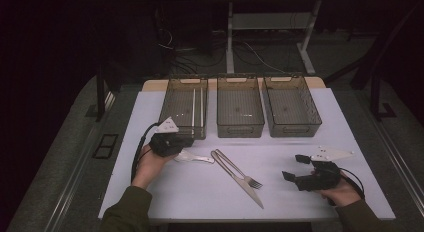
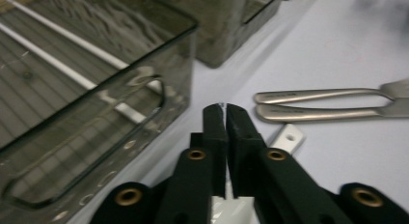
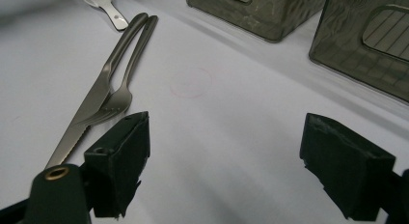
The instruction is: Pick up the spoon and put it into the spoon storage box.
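Black two-jaw tongs (image 1: 176,144) with brass-coloured rivets, grey three-cornered top plates, black cables, olive-green sleeves (image 1: 127,212).

Metal cutlery on a matt sheet

I see a brushed-metal knife (image 1: 243,183) and fork (image 1: 239,170), a glossy white spoon (image 1: 194,157), smoky translucent plastic bins (image 1: 240,128), and matt black jaw pads.

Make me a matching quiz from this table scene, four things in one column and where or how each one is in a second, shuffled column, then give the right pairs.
Things:
1. spoon
2. knife
3. chopsticks
4. right gripper

Places or states:
A. lying in the leftmost bin
B. jaws wide apart, nothing between them
C. at the closed tips of the left gripper
D. on the table, crossed with the fork

Pairs: 1-C, 2-D, 3-A, 4-B
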A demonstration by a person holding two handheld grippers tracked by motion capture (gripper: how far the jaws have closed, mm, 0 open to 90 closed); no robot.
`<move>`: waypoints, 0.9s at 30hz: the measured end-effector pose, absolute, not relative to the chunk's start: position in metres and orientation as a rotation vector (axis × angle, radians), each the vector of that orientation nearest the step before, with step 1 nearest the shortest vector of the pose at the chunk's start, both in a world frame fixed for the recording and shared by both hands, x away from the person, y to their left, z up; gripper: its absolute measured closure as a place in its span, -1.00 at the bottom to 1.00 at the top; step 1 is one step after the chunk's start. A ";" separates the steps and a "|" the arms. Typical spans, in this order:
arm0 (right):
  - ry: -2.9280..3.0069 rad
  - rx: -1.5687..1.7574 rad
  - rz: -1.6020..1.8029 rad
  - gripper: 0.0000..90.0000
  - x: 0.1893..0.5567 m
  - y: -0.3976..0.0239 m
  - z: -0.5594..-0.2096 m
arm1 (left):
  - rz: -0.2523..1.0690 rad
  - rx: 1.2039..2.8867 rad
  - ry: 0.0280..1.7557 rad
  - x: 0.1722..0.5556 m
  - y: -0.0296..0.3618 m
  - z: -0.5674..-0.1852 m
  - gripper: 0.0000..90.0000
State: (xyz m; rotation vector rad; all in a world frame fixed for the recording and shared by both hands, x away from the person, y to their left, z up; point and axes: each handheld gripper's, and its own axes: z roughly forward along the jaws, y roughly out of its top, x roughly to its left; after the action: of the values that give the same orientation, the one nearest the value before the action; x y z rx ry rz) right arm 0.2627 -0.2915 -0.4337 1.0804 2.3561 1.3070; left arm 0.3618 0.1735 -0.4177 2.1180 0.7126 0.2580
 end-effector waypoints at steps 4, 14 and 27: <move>2.353 1.083 1.306 -0.60 0.263 -0.292 -0.434 | 0.260 2.155 0.742 0.370 0.179 -0.423 0.97; 2.357 1.082 1.299 -0.60 0.263 -0.292 -0.434 | 0.241 2.209 0.840 0.377 0.195 -0.436 0.97; 2.350 1.093 1.295 -0.60 0.262 -0.293 -0.434 | 0.181 2.268 0.861 0.373 0.199 -0.438 0.97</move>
State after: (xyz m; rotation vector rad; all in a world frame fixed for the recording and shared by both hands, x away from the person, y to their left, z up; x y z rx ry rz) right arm 0.2623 -0.2931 -0.4337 1.0927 2.3500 1.2947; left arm 0.3734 0.1986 -0.4379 2.2679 0.8606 0.1813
